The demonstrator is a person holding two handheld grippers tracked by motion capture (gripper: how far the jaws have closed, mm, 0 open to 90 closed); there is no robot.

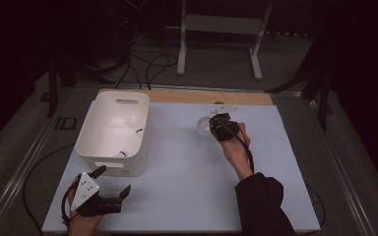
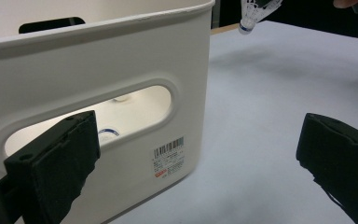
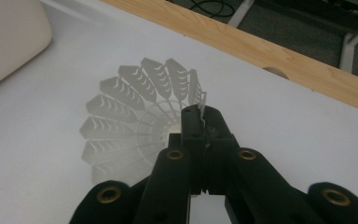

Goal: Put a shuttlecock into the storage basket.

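High view: the right gripper (image 1: 215, 125), over the far middle of the white table (image 1: 187, 196), is clenched on the skirt rim of a white shuttlecock (image 1: 203, 125), which it holds to the right of the white bin (image 1: 114, 132), well apart from it. Right gripper view: both pads pinch one edge of the feathered skirt. Left gripper view: the left gripper (image 2: 191, 158) has its jaws released, wide apart and holding nothing, just beside the bin's handle slot at the near wall.
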